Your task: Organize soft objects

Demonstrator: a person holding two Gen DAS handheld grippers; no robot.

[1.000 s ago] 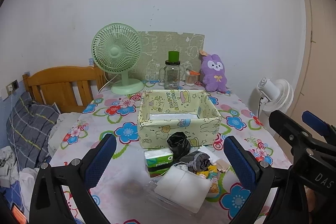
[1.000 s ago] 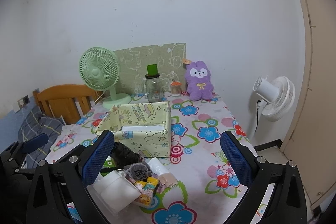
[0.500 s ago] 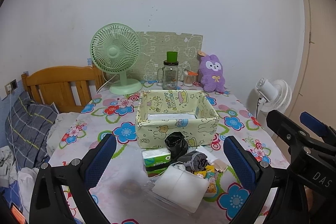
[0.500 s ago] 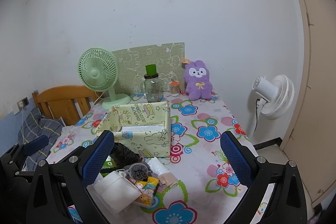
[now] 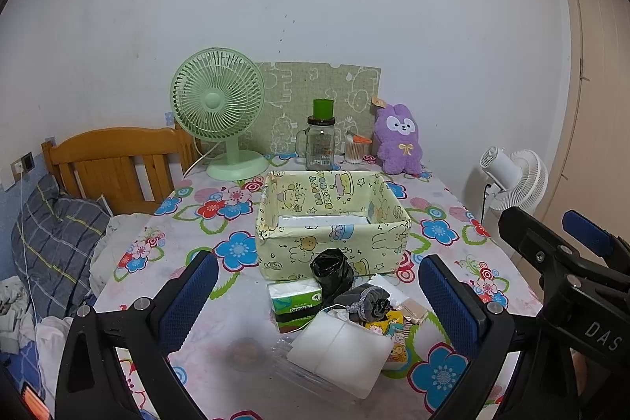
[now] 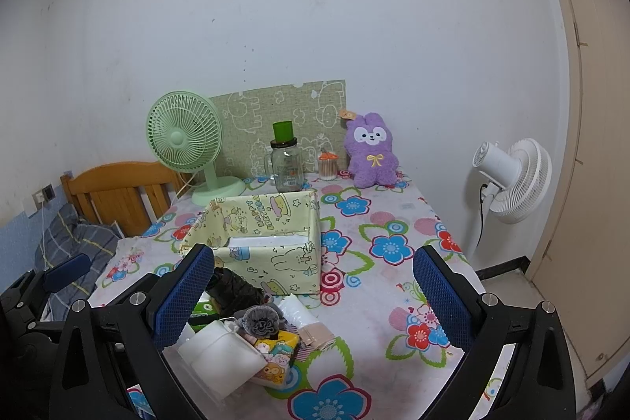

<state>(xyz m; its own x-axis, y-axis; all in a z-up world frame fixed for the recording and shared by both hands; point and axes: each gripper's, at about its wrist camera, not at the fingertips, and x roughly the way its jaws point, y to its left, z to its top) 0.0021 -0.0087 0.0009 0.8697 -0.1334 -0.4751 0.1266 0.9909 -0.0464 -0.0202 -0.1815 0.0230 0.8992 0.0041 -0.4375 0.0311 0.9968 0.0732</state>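
A heap of soft things lies at the near edge of the flowered table: a white folded pad (image 5: 340, 347), a grey rolled cloth (image 5: 364, 302), a black plastic bag (image 5: 330, 270), a green tissue pack (image 5: 297, 300) and a yellow cartoon tissue pack (image 5: 390, 331). Just behind the heap stands a pale yellow fabric box (image 5: 332, 250) with its top open. My left gripper (image 5: 319, 302) hovers open above the heap, holding nothing. My right gripper (image 6: 311, 294) is open too, with the white pad (image 6: 220, 353) and grey cloth (image 6: 262, 321) low between its fingers and the box (image 6: 275, 262) ahead.
At the back of the table are a green desk fan (image 5: 216, 101), a glass jar with a green lid (image 5: 321, 144), a cotton swab pot (image 5: 356, 150) and a purple plush rabbit (image 5: 397, 136). A white floor fan (image 6: 512, 180) stands to the right; a wooden headboard (image 5: 114, 160) and bedding are to the left.
Both grippers have drifted only slightly and stay open. Nothing on the table has moved.
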